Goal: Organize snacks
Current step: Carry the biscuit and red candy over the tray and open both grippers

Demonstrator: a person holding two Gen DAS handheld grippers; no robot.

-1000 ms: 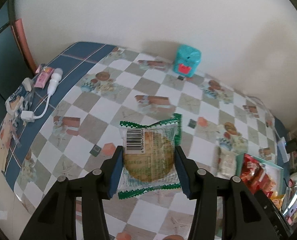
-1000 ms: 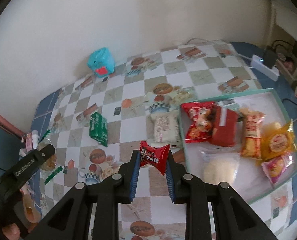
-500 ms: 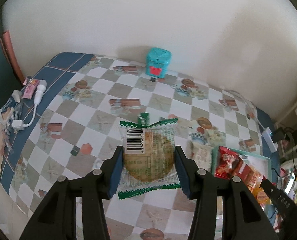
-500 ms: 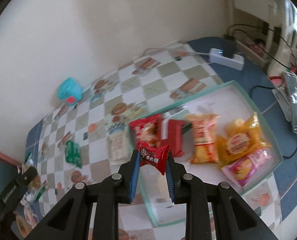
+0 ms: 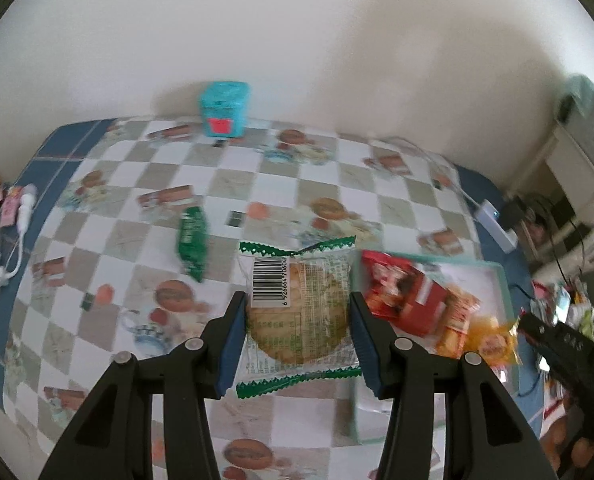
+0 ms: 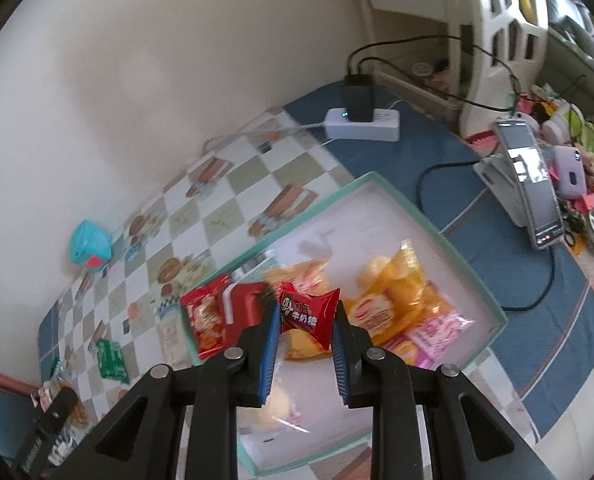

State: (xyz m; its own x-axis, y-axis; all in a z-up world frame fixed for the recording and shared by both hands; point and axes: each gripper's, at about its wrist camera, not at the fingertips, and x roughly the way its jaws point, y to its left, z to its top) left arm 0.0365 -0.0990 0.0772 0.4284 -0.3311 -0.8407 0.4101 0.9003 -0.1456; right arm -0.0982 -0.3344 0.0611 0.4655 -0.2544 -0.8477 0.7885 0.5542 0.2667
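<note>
Soft, even daylight fills both views. The wall (image 5: 297, 40) is pale and slightly washed out. Motion blur smears the tablecloth (image 5: 137, 208) and the snacks in the tray (image 6: 477, 292). Fisheye distortion bends everything near the dark corners.

Readable print on two wrappers

The clear biscuit packet (image 5: 297, 312) carries a white barcode label with digits reading roughly 6 926664 70604, the end cut off. The red candy wrapper (image 6: 309, 314) shows white Chinese characters, 牛奶糖. Other packets are too blurred to read.
</note>
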